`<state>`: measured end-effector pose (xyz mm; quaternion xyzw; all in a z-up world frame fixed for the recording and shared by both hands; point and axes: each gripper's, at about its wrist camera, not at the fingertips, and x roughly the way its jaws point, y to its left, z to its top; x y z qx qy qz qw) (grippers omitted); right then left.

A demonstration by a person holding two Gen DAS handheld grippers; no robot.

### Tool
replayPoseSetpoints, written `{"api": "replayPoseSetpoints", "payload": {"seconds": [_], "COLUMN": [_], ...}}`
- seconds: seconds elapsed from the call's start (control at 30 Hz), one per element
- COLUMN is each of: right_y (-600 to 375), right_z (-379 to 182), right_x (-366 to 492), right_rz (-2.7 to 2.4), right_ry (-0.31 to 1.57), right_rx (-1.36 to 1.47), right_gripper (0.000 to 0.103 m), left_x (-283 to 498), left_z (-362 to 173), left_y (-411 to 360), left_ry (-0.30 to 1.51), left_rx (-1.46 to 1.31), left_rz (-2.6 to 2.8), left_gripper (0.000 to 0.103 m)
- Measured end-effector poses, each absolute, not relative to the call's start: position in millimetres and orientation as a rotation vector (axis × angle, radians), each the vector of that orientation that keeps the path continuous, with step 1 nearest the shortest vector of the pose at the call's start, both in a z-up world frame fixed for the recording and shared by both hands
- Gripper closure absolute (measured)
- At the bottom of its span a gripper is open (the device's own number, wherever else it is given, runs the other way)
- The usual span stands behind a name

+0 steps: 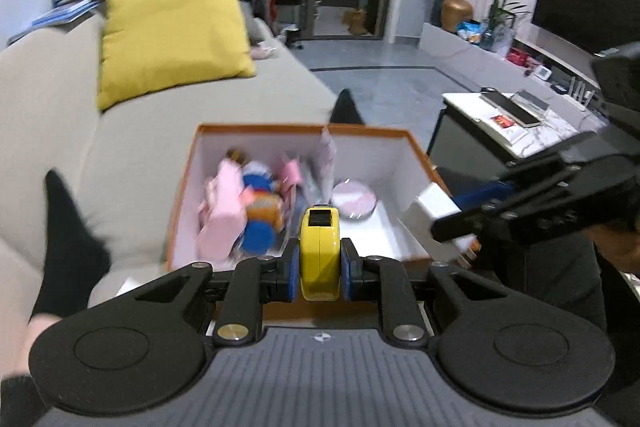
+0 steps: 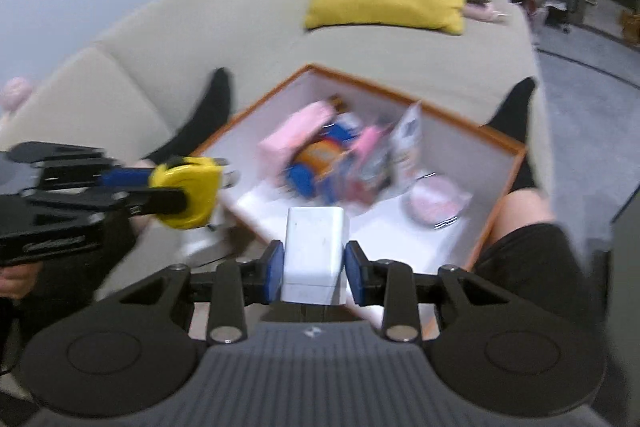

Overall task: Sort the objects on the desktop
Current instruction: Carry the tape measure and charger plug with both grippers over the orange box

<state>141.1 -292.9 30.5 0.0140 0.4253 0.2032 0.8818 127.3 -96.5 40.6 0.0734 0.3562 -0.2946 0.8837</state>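
Even indoor light, motion blur, fisheye warping

Yellow tape measure (image 1: pixel 320 253); white block (image 2: pixel 314 259); orange-rimmed white box (image 1: pixel 280 126); yellow cushion (image 1: pixel 172 39); beige sofa (image 1: pixel 52 99).

1 box (image 1: pixel 420 151), 1 cushion (image 1: pixel 172 39), 2 grippers

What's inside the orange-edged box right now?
The orange-edged box holds a pink carton, blue and orange packs, an upright foil pouch and a round pink compact. Anything beneath that pile is hidden.
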Motion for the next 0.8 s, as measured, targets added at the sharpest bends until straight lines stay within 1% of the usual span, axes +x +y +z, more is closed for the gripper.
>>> {"api": "replayPoseSetpoints", "payload": {"seconds": [0.2,0.37,0.6,0.8], "right_y": [-308.2,-317.7,-321.0,-324.4], "right_z": [3.3,-29.7,-64.0,-75.1], "right_x": [218.6,275.6,316.4,326.6], "right_rz": [0.267,0.137,0.035,0.012], "right_ry": [0.996,1.092,1.140,1.131], "right_rx": [0.051,0.169,0.279,0.349], "right_gripper": [0.067,0.067,0.067,0.066], "left_x": [165.0,192.1,212.5,222.3], "left_z": [28.4,6.9,-19.0,-28.4], "left_y": [-129.1,-146.6,-159.0,-164.8], "left_ry": [0.779,0.837,0.886,0.909], "left_rx": [0.166,0.177,0.206,0.213], "left_rz": [-0.637,-0.650,-0.684,-0.705], "left_gripper": [0.081,0.081,0.081,0.081]}}
